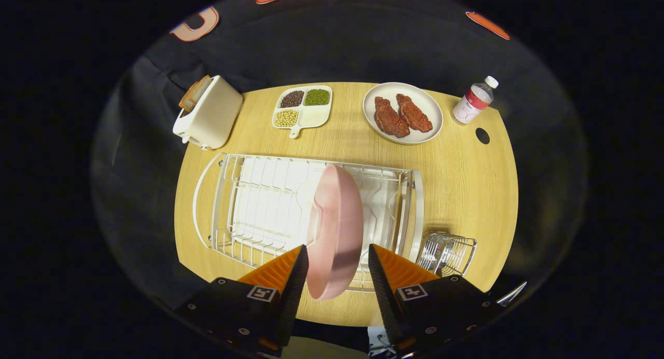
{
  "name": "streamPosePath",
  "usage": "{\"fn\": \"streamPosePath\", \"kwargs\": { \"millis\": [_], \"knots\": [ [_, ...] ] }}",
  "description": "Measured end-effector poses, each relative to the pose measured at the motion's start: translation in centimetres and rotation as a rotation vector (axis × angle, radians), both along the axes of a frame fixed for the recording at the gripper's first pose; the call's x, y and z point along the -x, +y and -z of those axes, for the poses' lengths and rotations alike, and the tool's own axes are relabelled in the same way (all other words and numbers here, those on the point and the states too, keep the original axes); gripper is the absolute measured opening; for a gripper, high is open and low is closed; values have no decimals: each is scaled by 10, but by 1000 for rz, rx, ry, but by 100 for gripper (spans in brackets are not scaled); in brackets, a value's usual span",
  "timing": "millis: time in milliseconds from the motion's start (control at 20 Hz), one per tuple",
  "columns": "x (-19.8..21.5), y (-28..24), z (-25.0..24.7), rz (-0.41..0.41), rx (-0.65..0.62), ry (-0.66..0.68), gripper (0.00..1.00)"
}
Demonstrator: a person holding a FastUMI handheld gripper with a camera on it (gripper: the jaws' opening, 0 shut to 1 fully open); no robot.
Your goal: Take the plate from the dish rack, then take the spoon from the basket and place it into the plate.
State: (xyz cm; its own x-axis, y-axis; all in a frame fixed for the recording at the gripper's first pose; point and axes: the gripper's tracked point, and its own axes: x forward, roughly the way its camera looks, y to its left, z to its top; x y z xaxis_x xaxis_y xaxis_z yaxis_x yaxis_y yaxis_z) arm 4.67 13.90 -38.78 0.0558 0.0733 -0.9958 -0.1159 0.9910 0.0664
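A pink plate [334, 229] stands on edge in the white wire dish rack [249, 203], toward the rack's right end. My gripper [337, 265] straddles the plate's near edge, one finger on each side. The left finger [288, 273] lies against the plate's rim, while a thin gap shows between the right finger [389, 271] and the plate, so the gripper is open. A small wire basket [447, 252] hangs at the rack's right end, just beyond the right finger. I cannot make out a spoon inside it. A thin shiny metal piece [511, 293] pokes out to the right of the gripper body.
On the far side of the round wooden table [467, 193] sit a white toaster [210, 114] holding bread, a divided dish of beans [302, 107], a white plate with two pieces of meat [403, 112] and a small bottle [474, 100]. Bare wood lies right of the rack.
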Motion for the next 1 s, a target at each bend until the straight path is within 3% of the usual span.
{"fn": "streamPosePath", "kwargs": {
  "millis": [200,250,400,650,1000],
  "knots": [
    [1,-6,14,4,53,42,50],
    [1,-6,15,-1,67,46,40],
    [1,-8,15,3,88,35,30],
    [-9,-22,5,7,141,-21,19],
    [-25,-24,-13,-66,281,-97,19]
  ]
}}
